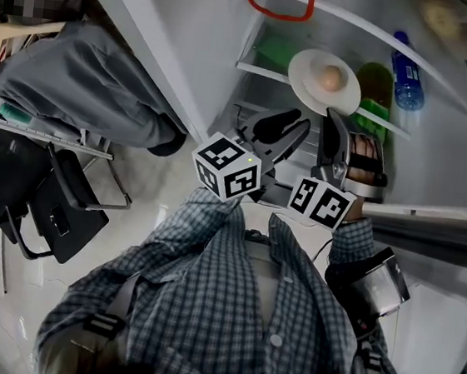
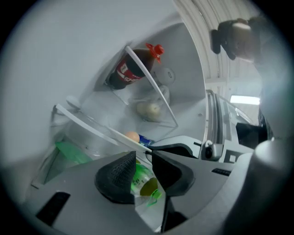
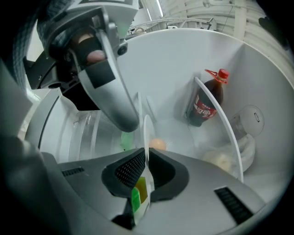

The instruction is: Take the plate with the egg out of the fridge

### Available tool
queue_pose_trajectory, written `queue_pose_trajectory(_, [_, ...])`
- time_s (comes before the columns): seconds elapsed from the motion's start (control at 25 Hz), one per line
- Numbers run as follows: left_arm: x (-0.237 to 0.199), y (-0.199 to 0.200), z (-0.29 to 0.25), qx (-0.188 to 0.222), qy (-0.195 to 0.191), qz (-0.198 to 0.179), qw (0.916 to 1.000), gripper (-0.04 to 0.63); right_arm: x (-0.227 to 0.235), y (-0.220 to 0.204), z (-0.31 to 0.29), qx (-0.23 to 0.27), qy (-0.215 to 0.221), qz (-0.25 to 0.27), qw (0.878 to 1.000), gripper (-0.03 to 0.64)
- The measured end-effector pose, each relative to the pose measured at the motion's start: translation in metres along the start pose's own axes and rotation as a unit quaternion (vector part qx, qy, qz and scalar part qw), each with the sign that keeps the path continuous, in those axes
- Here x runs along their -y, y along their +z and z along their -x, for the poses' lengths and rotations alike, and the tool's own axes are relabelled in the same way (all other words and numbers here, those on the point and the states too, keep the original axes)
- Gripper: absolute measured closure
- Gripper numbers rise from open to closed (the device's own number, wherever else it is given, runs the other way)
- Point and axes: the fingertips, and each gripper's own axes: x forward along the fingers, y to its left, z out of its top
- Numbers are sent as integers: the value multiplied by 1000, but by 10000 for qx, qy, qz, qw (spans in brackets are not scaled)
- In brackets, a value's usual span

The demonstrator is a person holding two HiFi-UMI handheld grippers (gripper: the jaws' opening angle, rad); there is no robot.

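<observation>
head view: plate [image 1: 307, 69] with egg [image 1: 330, 77] not yet out of fridge [image 1: 465, 141]; right gripper [image 1: 335, 118] at its rim | left gripper view: left gripper [image 2: 143, 158] open, empty | right gripper view: jaws clamped on plate rim; grasp done, withdrawal left

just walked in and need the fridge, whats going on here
A person stands at the open fridge with tongs in each hand. The right tongs are clamped on the rim of the plate, which carries the egg. The plate is inside the fridge, not yet out. The left tongs are open close by, gripping nothing.
</observation>
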Motion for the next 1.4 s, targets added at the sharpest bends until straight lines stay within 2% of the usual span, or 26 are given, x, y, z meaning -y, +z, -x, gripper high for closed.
queue_pose_trajectory(0.12, [-3,8,-1,399,-47,890,9952,482,1,-2,5,10,-49,4,10000,586])
queue_pose_trajectory(0.24, [-9,14,-2,724,-43,1758,9818,480,0,-1,9,33,-88,58,9999,586])
queue_pose_trajectory(0.32, [-15,15,-3,907,-30,2297,9690,480,-1,0,11,60,-108,102,9999,586])
queue_pose_trajectory(0.44, [-24,11,-4,1168,50,3140,9422,479,-2,-1,15,113,-120,183,9997,586])
queue_pose_trajectory(0.48, [-25,10,-5,1227,58,3327,9350,479,-3,-1,16,130,-120,206,9996,586])
queue_pose_trajectory(0.64, [-23,17,-11,1491,-161,3748,9149,479,-5,2,21,265,-113,271,9992,586])
queue_pose_trajectory(0.8, [-28,26,-12,1813,-366,4327,8824,480,-3,8,23,365,-115,272,9989,586])
queue_pose_trajectory(0.88, [-30,25,-12,1920,-383,4489,8719,480,-4,7,24,397,-89,258,9988,586])
queue_pose_trajectory(0.92, [-30,24,-12,1936,-365,4497,8712,482,-5,7,24,424,-68,227,9988,586])
queue_pose_trajectory(1.12, [-31,23,-13,1878,-287,4363,8795,483,-8,6,28,576,109,-138,9982,584])
queue_pose_trajectory(1.24, [-30,24,-13,1845,-288,4277,8844,483,-6,6,38,713,277,-831,9936,584])
queue_pose_trajectory(1.32, [-31,24,-13,1858,-289,4295,8833,485,1,4,47,849,403,-1737,9803,584])
queue_pose_trajectory(1.36, [-31,24,-13,1868,-288,4307,8825,486,5,3,50,917,458,-2304,9677,584])
queue_pose_trajectory(1.4, [-32,24,-13,1874,-287,4316,8819,486,11,1,51,985,502,-2934,9496,584])
